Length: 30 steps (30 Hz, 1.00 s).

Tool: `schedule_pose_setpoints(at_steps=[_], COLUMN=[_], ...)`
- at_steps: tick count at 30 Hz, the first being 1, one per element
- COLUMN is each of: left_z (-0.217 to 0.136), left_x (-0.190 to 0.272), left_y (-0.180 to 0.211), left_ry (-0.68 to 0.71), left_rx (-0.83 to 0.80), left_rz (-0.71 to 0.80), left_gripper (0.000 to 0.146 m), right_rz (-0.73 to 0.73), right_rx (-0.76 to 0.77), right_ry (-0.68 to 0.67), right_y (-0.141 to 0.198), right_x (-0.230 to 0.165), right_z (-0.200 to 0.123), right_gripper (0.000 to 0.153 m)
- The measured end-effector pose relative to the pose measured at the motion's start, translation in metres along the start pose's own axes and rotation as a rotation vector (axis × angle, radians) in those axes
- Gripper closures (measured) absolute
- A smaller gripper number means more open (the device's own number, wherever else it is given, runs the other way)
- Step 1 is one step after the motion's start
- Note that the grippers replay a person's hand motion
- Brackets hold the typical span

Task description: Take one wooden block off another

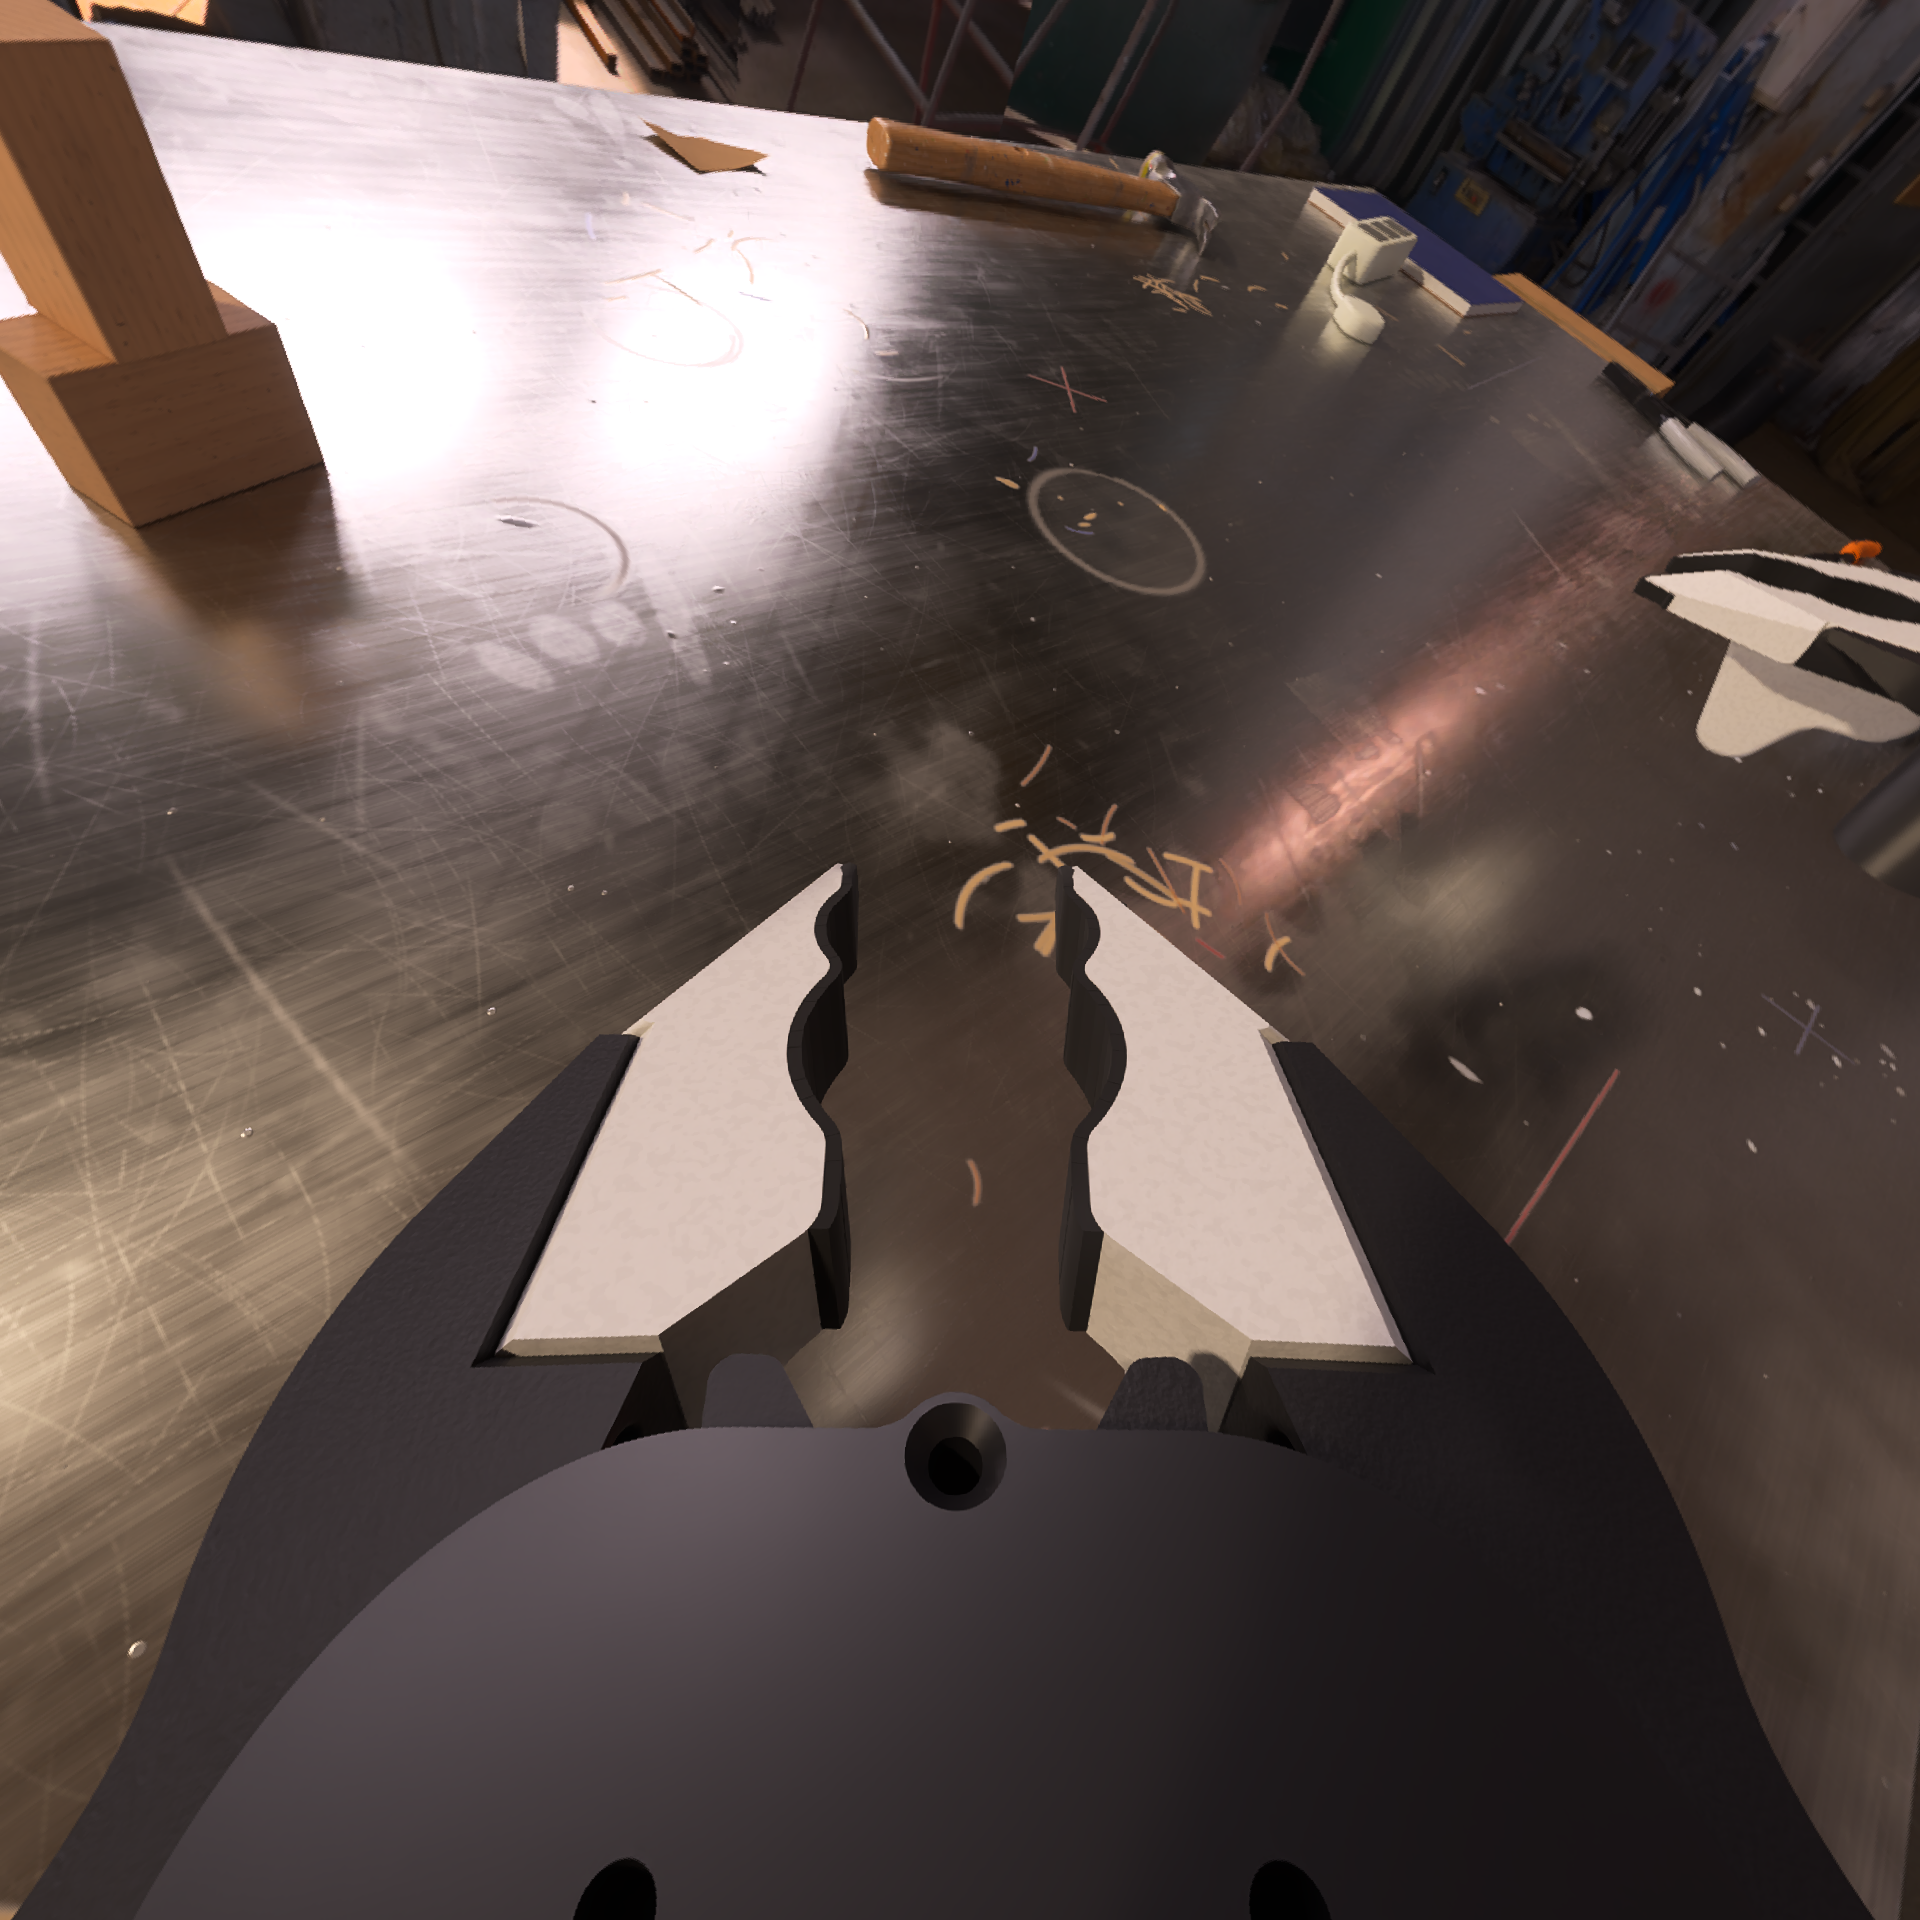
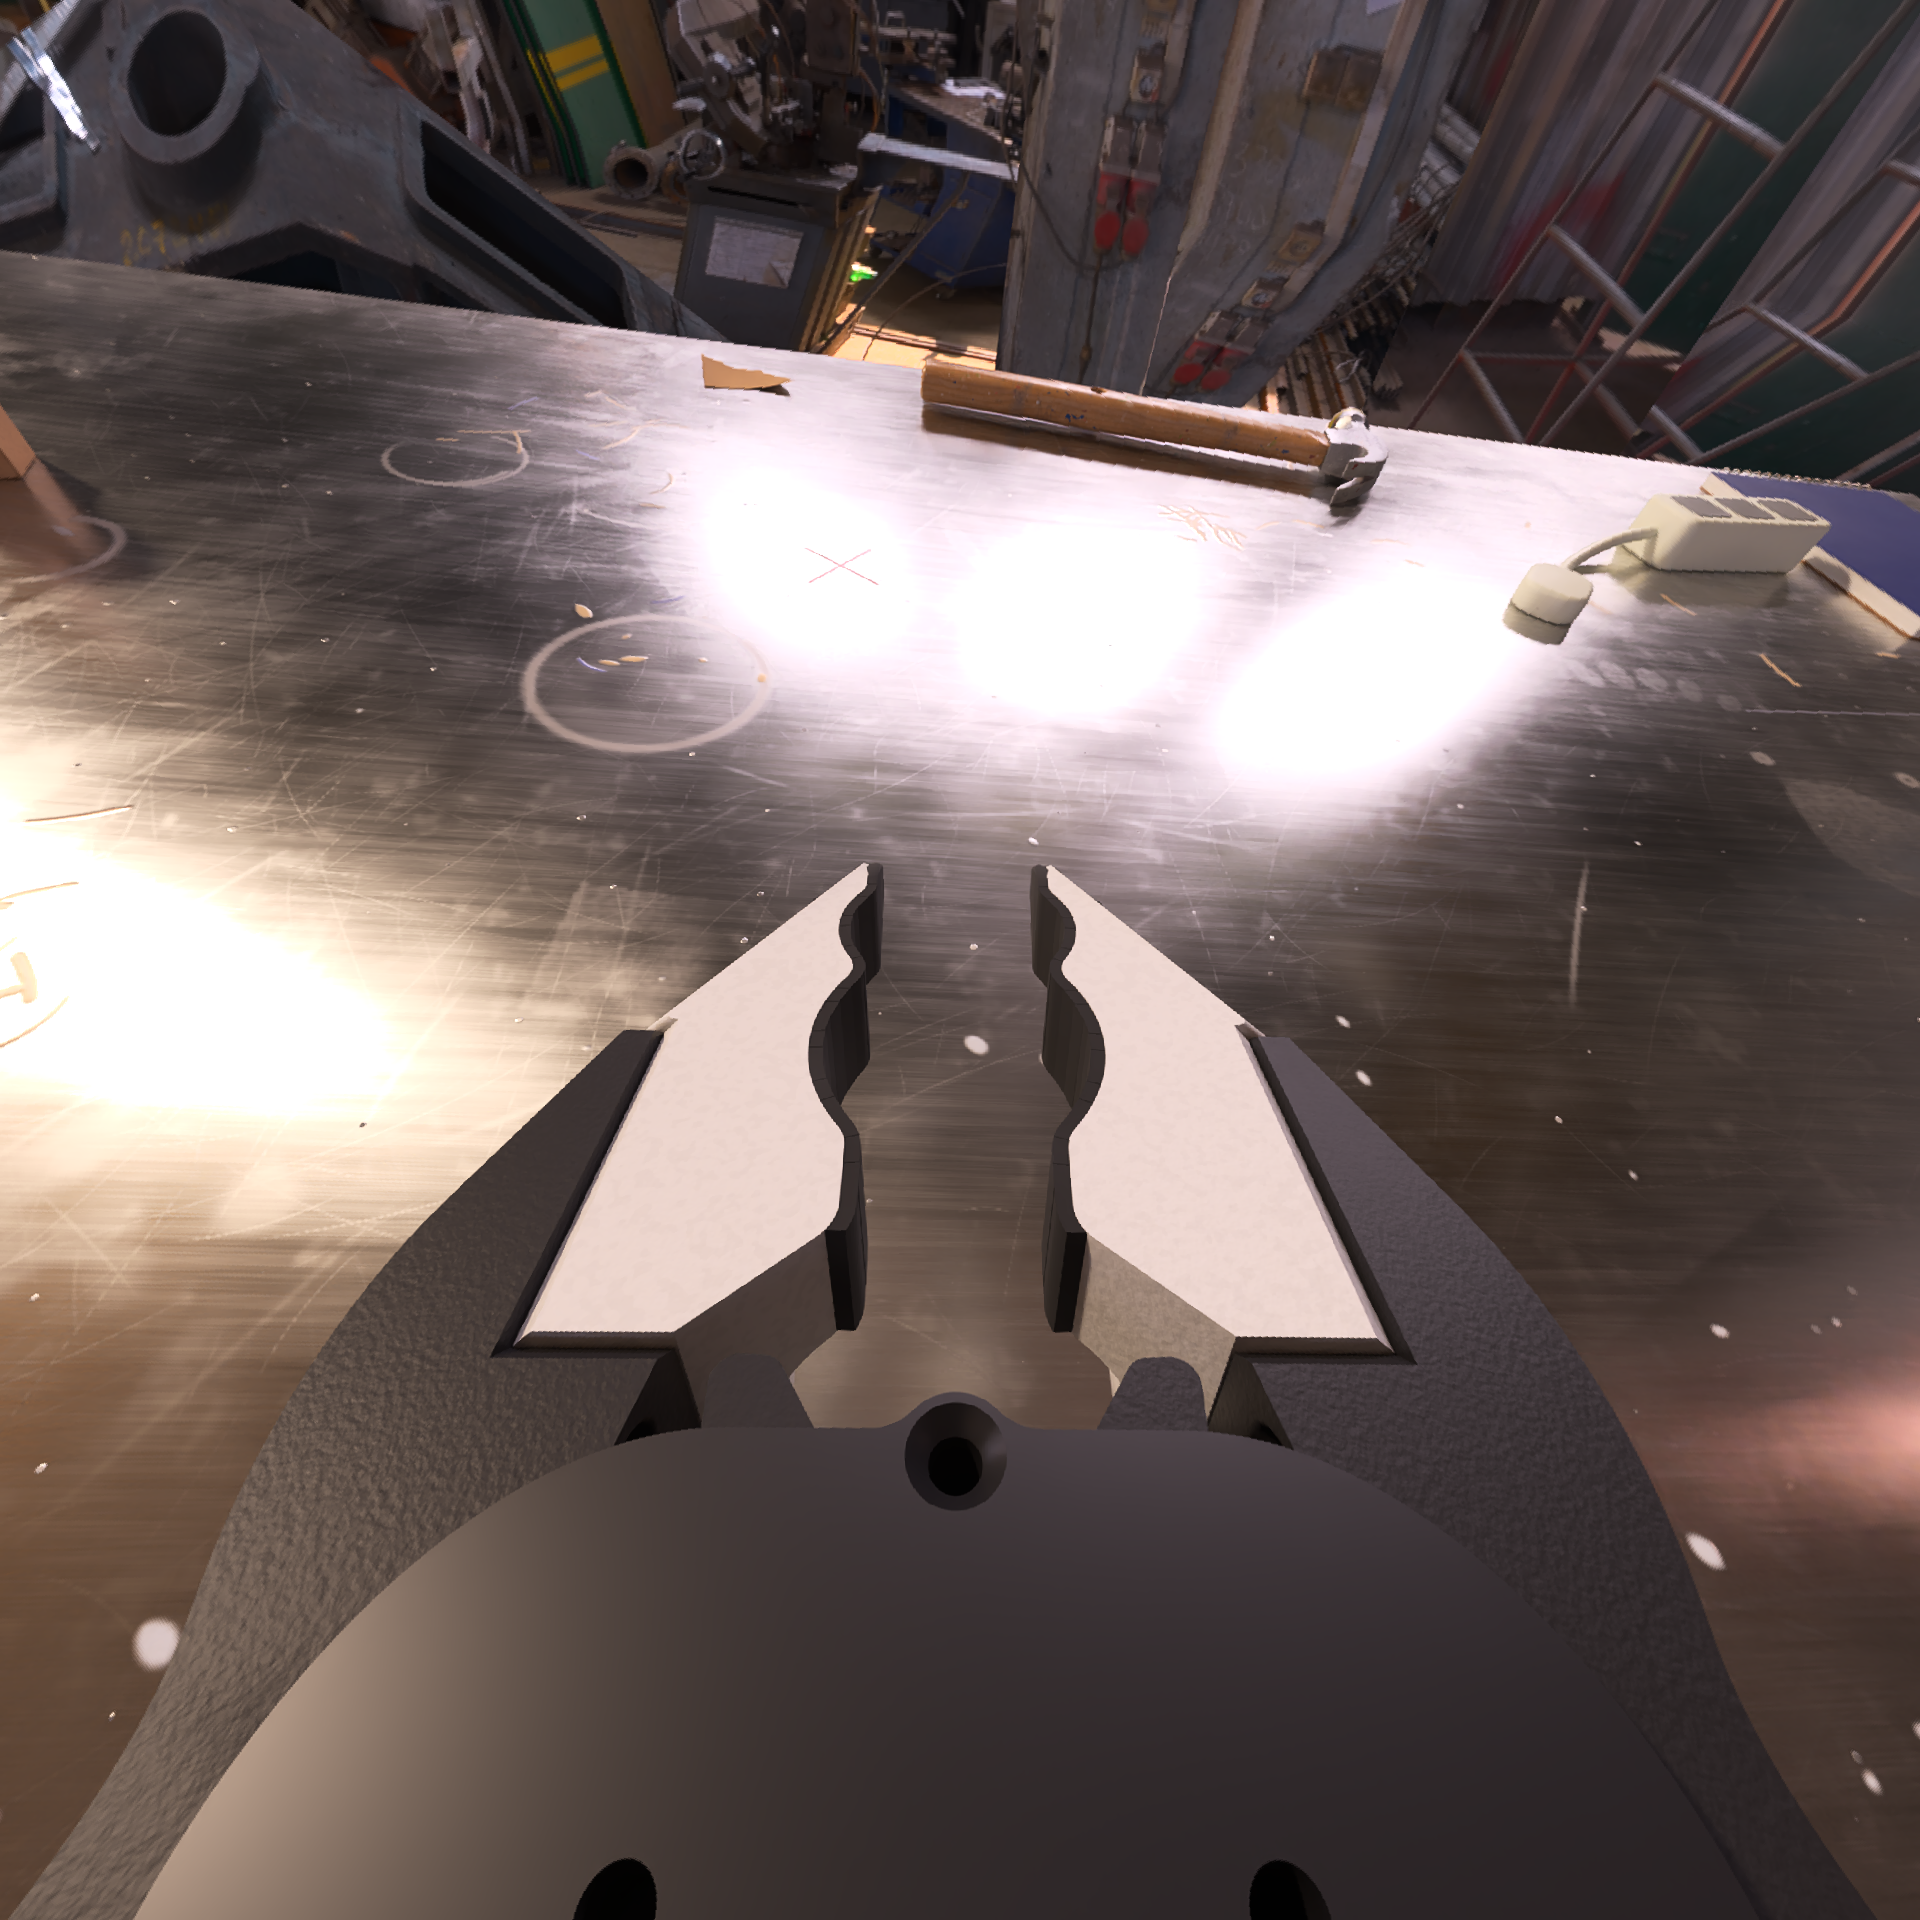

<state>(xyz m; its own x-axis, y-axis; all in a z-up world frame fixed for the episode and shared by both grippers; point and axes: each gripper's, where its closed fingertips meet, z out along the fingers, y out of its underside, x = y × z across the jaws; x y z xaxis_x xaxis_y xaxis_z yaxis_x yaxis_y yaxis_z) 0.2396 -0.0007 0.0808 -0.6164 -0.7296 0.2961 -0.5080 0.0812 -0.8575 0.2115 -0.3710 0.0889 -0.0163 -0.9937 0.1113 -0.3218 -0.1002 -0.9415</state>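
In the left wrist view, a tall wooden block (image 1: 83, 187) stands upright on a wider, lower wooden block (image 1: 177, 426) at the far left of the metal table (image 1: 727, 644). My left gripper (image 1: 956, 883) is open and empty, well to the right of and nearer than the blocks. The right gripper's fingers (image 1: 1787, 634) show at the right edge of that view. In the right wrist view, my right gripper (image 2: 956, 883) is open and empty over bare table (image 2: 935, 769). Only a sliver of the blocks (image 2: 26, 468) shows at its left edge.
A wooden-handled hammer (image 1: 1039, 171) (image 2: 1132, 421) lies near the far edge. A cream power strip (image 1: 1371, 249) (image 2: 1725, 532) with its plug rests on a blue board (image 1: 1444, 260) at the far right. A cardboard scrap (image 1: 707, 151) and wood shavings (image 1: 1101, 873) lie about.
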Motion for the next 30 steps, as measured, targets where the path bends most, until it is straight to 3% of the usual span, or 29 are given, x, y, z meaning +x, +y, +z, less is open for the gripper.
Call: schedule_pose_setpoints(at_steps=[9, 12, 15, 23, 30], left_z=[-0.001, -0.012, -0.022, 0.029, 0.092], left_x=[0.019, 0.023, 0.005, -0.125, -0.182], left_y=[-0.009, -0.038, -0.076, -0.152, -0.151], left_ry=[0.073, 0.076, 0.042, -0.144, -0.101], left_rx=[0.001, 0.034, 0.028, -0.441, -0.794], left_rz=[0.028, 0.098, 0.177, 0.394, 0.432], left_gripper=[0.099, 0.088, 0.086, 0.084, 0.081], right_rz=[0.020, 0.014, 0.032, -0.004, -0.079], right_rx=[-0.022, -0.042, -0.068, -0.114, -0.130], right_ry=[-0.025, -0.063, -0.142, -0.193, -0.223], right_y=[0.004, 0.008, 0.012, 0.022, 0.027], right_x=[-0.004, -0.011, -0.022, -0.038, -0.049], right_z=[0.000, -0.005, -0.006, -0.002, -0.002], right_gripper=[0.124, 0.124, 0.123, 0.123, 0.123])
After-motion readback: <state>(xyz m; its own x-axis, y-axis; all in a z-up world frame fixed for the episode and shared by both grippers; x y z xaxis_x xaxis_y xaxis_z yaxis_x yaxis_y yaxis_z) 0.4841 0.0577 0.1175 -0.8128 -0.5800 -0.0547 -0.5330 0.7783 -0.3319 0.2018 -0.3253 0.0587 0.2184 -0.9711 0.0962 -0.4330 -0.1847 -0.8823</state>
